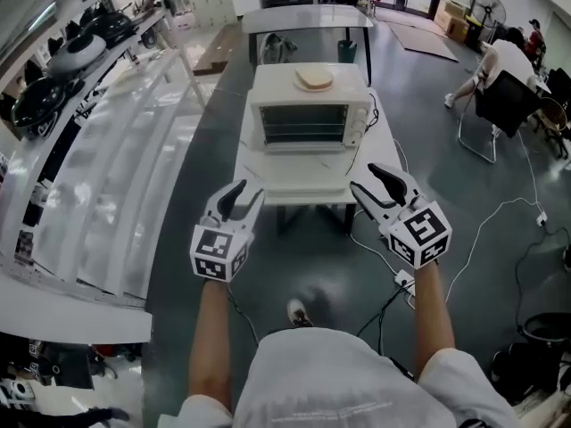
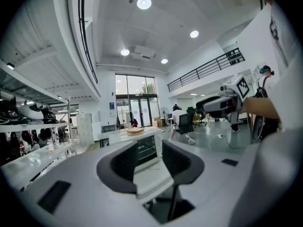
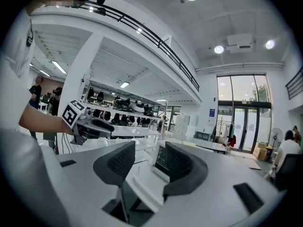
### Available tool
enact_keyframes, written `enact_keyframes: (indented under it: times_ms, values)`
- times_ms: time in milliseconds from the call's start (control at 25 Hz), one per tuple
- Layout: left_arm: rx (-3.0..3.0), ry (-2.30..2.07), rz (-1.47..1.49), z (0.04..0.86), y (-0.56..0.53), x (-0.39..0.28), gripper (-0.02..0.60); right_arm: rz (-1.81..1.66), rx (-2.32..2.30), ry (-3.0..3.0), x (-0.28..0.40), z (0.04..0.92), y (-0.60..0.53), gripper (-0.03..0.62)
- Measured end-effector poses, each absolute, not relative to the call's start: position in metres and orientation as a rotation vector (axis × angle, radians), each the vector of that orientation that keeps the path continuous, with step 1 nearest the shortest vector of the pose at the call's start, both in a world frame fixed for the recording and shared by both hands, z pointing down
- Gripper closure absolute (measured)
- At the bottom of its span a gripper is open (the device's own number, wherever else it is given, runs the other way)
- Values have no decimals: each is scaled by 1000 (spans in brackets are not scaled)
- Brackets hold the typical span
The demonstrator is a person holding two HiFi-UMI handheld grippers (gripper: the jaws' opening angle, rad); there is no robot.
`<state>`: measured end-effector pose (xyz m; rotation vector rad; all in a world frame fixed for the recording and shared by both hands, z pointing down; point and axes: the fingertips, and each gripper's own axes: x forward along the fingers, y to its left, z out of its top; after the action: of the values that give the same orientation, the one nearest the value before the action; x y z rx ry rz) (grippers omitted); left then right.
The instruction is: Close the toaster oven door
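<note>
A white toaster oven point(image 1: 308, 114) stands on a narrow white table point(image 1: 385, 145), its wire racks showing. Its door point(image 1: 302, 172) hangs open, lying flat toward me. A round tan item point(image 1: 314, 78) rests on the oven's top. My left gripper point(image 1: 239, 201) is open and empty, short of the door's front left corner. My right gripper point(image 1: 379, 185) is open and empty off the door's right corner. In the left gripper view the oven point(image 2: 146, 148) and the lowered door point(image 2: 154, 176) show between the open jaws. In the right gripper view the oven point(image 3: 161, 160) sits just ahead.
Long white shelves with helmets point(image 1: 53, 69) run along the left. A second table point(image 1: 303, 18) stands behind the oven. A seated person point(image 1: 510, 69) is at the far right. Cables point(image 1: 500, 212) and a power strip point(image 1: 403, 282) lie on the floor by my right side.
</note>
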<state>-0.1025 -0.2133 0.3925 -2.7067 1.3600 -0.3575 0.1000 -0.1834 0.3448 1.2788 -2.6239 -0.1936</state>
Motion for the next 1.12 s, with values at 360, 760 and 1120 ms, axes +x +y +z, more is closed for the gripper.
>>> enact_keyframes:
  times_ms: [360,760,1120]
  values:
    - [-2788,1381,-417,428,-295,-123,423,-95,1232,-2630,67,375,-268,402]
    - [-2899,1456,-562,511,-329,-131,423,113,1126,-2647,46,434,-316,402]
    - [-2975,1597,-727,597,-348,-125,423,247,1001,-2650,46,471,-358,402]
